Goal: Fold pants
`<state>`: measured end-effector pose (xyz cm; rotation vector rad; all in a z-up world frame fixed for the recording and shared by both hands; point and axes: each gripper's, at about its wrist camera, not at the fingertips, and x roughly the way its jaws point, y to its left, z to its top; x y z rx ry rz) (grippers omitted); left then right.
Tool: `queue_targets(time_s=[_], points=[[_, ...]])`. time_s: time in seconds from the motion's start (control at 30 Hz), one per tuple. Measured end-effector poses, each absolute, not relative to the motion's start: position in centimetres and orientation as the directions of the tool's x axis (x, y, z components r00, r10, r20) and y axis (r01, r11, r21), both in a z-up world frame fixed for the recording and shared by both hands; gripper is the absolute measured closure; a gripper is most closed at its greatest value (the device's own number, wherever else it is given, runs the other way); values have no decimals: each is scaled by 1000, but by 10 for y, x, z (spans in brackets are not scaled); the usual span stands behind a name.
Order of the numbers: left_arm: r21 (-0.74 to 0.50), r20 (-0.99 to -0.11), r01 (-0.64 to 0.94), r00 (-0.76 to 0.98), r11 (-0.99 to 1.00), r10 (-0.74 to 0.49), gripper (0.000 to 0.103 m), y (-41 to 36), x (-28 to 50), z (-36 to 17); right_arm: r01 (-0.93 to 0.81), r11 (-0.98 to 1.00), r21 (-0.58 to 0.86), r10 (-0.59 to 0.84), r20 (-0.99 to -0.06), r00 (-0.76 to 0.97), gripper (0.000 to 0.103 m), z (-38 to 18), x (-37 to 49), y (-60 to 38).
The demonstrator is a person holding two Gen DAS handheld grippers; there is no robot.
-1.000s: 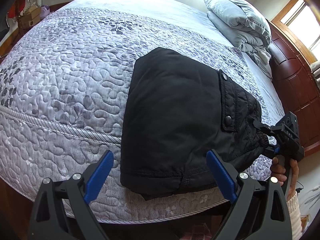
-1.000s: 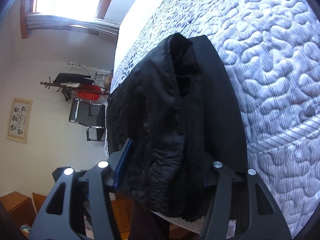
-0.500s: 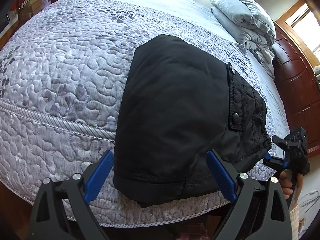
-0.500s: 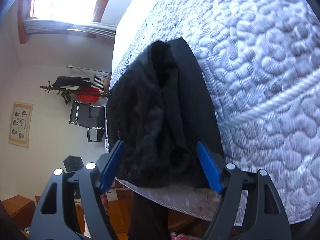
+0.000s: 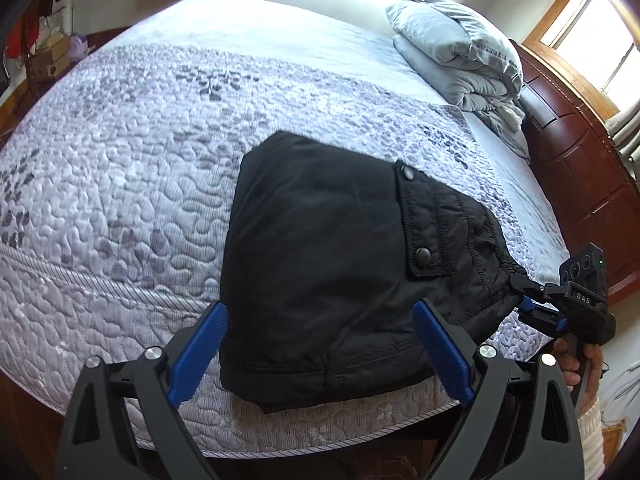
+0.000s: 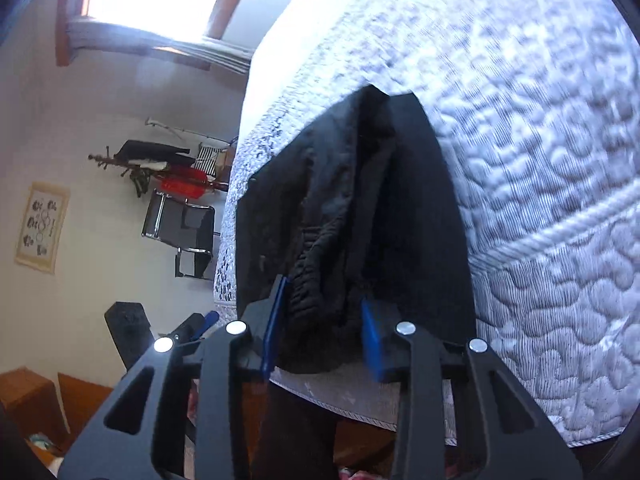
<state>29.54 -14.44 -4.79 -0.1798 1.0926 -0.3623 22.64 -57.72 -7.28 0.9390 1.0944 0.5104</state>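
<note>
The black pants point(image 5: 332, 264) lie folded into a thick bundle near the front edge of the grey quilted bed point(image 5: 120, 184), with a snap-flap pocket on the right side. My left gripper point(image 5: 320, 344) is open, its blue fingers on either side of the bundle's near hem. My right gripper point(image 6: 320, 332) is closed on the bunched waistband end of the pants point(image 6: 344, 216). It also shows in the left wrist view point(image 5: 528, 300), at the bundle's right corner.
A folded grey duvet point(image 5: 456, 48) sits at the far right of the bed beside a dark wooden headboard point(image 5: 580, 168). A chair point(image 6: 180, 232) and a coat rack point(image 6: 152, 160) stand by the wall. The bed edge runs just below the bundle.
My right gripper has narrowed from open around the waistband end to clamped on it. The left gripper has drawn back slightly and stays open around the near hem.
</note>
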Motion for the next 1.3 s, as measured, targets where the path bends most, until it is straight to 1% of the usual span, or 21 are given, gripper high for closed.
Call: queue_targets(time_s=[0.17, 0.3, 0.4, 0.6, 1.0, 1.17, 1.23, 1.27, 1.3], points=[[-300, -804, 232, 460, 925, -376, 7, -149, 293, -24, 123, 552, 825, 740, -553, 383, 70, -83, 226, -569], [-297, -784, 249, 488, 922, -384, 6, -153, 292, -10, 184, 529, 828, 741, -557, 376, 70, -109, 222, -573], [-292, -773, 264, 501, 919, -390, 6, -155, 291, -2, 196, 536, 821, 735, -568, 371, 69, -121, 221, -573], [-263, -762, 296, 520, 918, -386, 4, -160, 294, 6, 198, 522, 830, 742, -556, 375, 66, -127, 219, -571], [-230, -799, 282, 492, 931, -346, 4, -163, 307, -13, 154, 599, 786, 701, -607, 374, 45, -109, 216, -584], [-216, -834, 260, 452, 941, -317, 4, -154, 313, -33, 160, 592, 790, 691, -600, 402, 37, -105, 209, -600], [-227, -847, 251, 426, 941, -318, 4, -146, 316, -41, 160, 594, 788, 686, -600, 411, 34, -102, 206, -606], [-254, -851, 249, 401, 934, -339, 4, -137, 320, -47, 157, 596, 788, 684, -600, 414, 30, -102, 205, -608], [-286, -851, 248, 377, 925, -364, 4, -130, 322, -52, 149, 595, 790, 688, -596, 414, 29, -100, 205, -610]])
